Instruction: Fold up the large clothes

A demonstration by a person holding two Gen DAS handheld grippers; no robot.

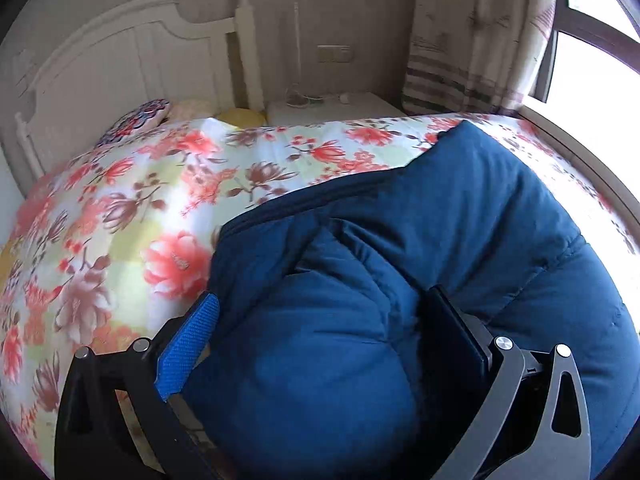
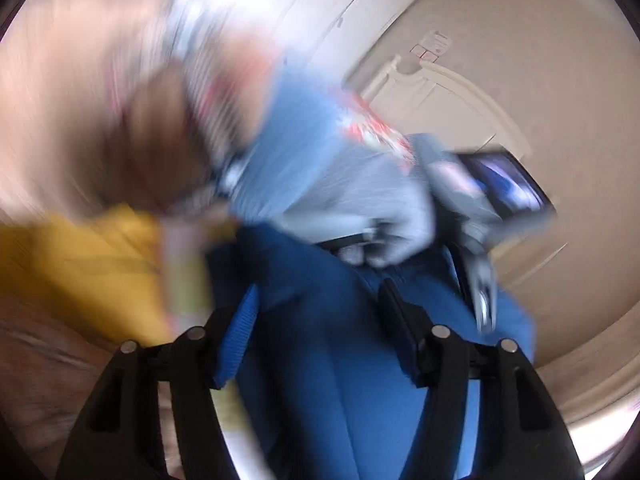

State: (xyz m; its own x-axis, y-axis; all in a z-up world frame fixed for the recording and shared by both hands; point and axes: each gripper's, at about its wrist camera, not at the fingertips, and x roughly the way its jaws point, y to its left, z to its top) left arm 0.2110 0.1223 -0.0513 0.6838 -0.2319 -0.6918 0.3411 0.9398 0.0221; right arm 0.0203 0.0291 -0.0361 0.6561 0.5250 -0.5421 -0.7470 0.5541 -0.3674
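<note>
A large dark blue padded jacket [image 1: 460,216] lies on the floral bedspread [image 1: 132,208] and fills the lower right of the left wrist view. My left gripper [image 1: 324,320] is shut on a thick bunched fold of the jacket, its blue-padded left finger [image 1: 188,352] and dark right finger [image 1: 456,332] pressing either side. The right wrist view is heavily motion-blurred. My right gripper [image 2: 316,312] is shut on blue jacket fabric [image 2: 320,360]. The person's gloved hand [image 2: 384,216] and pale blue sleeve show beyond it.
A white headboard [image 1: 120,60], pillows [image 1: 136,120] and a white nightstand [image 1: 332,108] stand at the far end of the bed. A curtain [image 1: 472,32] and window are at the right. Something yellow [image 2: 80,256] is at the left of the right wrist view.
</note>
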